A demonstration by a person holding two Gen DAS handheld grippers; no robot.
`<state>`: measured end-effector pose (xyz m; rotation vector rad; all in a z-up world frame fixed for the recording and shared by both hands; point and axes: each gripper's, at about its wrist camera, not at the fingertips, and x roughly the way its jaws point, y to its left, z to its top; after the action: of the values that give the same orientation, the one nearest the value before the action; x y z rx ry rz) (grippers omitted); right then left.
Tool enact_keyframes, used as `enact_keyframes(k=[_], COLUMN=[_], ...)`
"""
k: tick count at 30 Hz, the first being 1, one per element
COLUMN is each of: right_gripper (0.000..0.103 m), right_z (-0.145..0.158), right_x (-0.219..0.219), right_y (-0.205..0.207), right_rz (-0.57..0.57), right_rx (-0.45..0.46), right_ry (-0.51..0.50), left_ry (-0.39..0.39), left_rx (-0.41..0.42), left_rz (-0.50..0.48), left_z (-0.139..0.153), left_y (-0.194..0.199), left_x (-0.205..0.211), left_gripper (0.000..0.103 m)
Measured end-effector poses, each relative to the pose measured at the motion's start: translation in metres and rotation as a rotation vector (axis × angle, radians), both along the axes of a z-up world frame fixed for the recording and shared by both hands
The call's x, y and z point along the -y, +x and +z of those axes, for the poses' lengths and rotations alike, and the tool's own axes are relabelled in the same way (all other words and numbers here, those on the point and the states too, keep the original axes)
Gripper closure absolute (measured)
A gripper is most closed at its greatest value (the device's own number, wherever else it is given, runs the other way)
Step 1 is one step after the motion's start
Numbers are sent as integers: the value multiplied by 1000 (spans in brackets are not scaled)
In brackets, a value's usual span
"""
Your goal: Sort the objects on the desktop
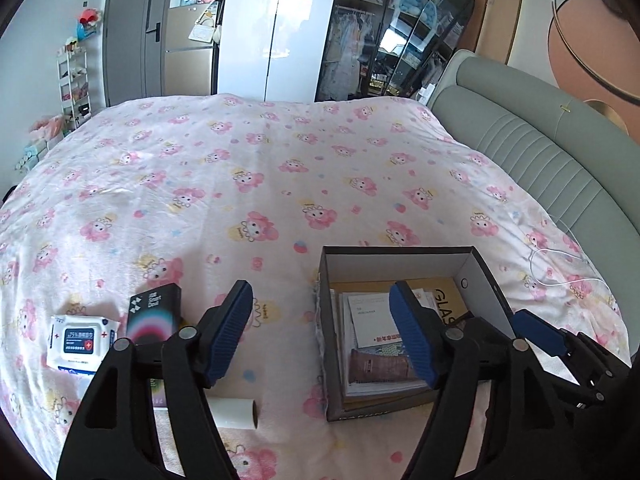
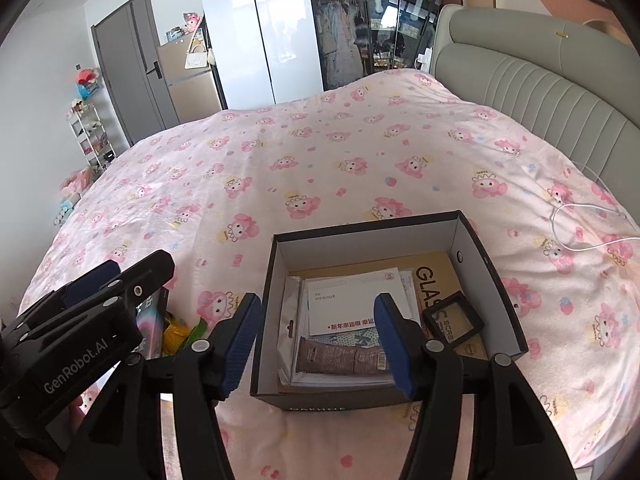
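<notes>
Between picks: left gripper [image 1: 322,334] and right gripper [image 2: 318,344] both spread, holding nothing. Box [image 2: 496,280] at frame centre on bed, partly filled. Wipes pack [image 1: 80,340], black carton [image 1: 154,314], white roll [image 1: 234,414] lie lower left, outside box. Next, likely: left fingers close on one, carry to box.

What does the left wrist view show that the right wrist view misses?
Only the left wrist view: a wipes pack and a white roll, both on the bedspread left of the box.
Only the right wrist view: a small black frame inside the box, and yellow-green wrappers beside it.
Both: the open box with the envelope and brown pouch, the dark carton, and both tongs open and empty.
</notes>
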<state>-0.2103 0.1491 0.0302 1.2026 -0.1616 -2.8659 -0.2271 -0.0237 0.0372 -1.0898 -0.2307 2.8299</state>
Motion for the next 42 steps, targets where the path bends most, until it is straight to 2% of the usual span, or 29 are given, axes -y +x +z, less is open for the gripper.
enact_keyframes(k=[5,9,12,17,21,30,42], right_gripper=[45,45,44,44,44,43,43], right_z=[5,11,17,20,17,-5,-17], right_x=[3,2,1,3,6,1,6], right_y=[15,31,51,88,115,161,182], right_rz=[-5,-13,-23,-7,14,35,48], right_rx=[-8,-20,-51,-64,-69,-33,-40], right_ry=[4,5,2,0,7,-25,-7], left_ry=[-31,-55,-73,-71,-60,-102,-109], left_rx=[-8,-13,-31,-50,-52,-50,-35], left_rz=[8,-11,-11,9,35,84,105], left_z=[7,11,15,18,17,-1,-12], left_y=[19,44,67,103,132,181,208], left_x=[5,4,2,3,5,0,4], left_gripper=[26,20,14,13,11,6,1])
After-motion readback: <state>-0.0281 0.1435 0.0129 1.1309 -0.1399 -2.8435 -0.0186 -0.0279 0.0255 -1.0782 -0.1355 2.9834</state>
